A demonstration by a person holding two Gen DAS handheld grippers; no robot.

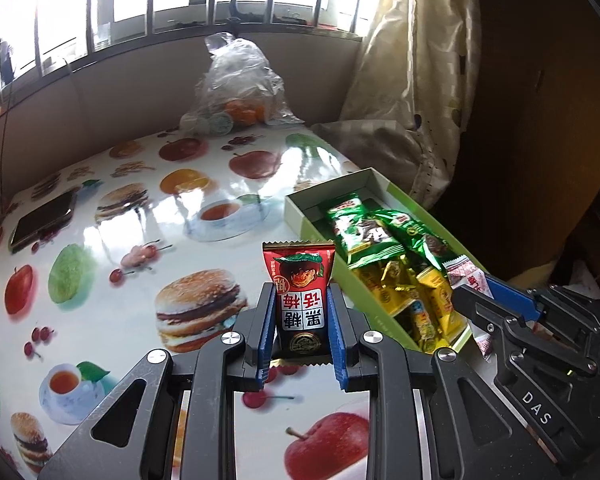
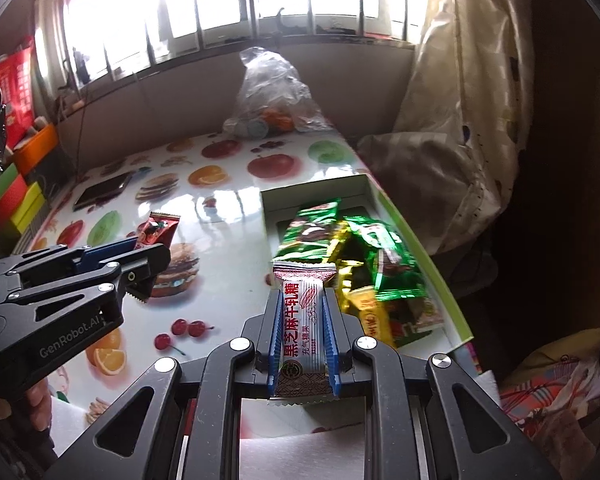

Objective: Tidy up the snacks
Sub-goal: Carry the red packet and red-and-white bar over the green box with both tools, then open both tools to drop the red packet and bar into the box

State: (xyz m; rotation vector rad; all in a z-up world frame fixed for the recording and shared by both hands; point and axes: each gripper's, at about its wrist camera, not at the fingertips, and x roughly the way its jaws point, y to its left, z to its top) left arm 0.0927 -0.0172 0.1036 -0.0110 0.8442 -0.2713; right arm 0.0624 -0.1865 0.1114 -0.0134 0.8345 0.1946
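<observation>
Left gripper point(image 1: 300, 312): one; blue pads pinching one red-and-black candy packet point(image 1: 300, 300) by its long sides, the packet upright between the fingers, its top end past the fingertips.
Right gripper point(image 2: 302, 328): one; blue pads pinching one white candy packet point(image 2: 302, 328) with red lettering, lengthwise along the fingers, crimped ends past both tip and base.
Grippers relative to each other: in the left wrist view the right gripper sits to the right of the left jaws, at the near end of the box; in the right wrist view the left gripper sits to the left of the right jaws, with the red packet projecting from its tip.
Box point(image 1: 300, 216): one, open, green-walled with white interior; ahead and to the right of the left jaws, directly ahead of the right jaws.
Box contents: green foil packets point(image 1: 360, 224), at least three, at the far end; yellow foil packets point(image 1: 388, 292), at least three, nearer the jaws; overlapping, exact count not determinable.
Table point(image 1: 140, 216): one, glossy cloth with fruit and burger print, below both jaws.
Phone point(image 1: 40, 222): one, flat, far left of the left jaws.
Plastic bag point(image 1: 236, 88): one, clear, far edge, beyond both jaws.
Curtain point(image 1: 412, 80): one, beyond the box, to the right.
Pose: both grippers tilted downward toward the table, side by side, raised off the surface.
</observation>
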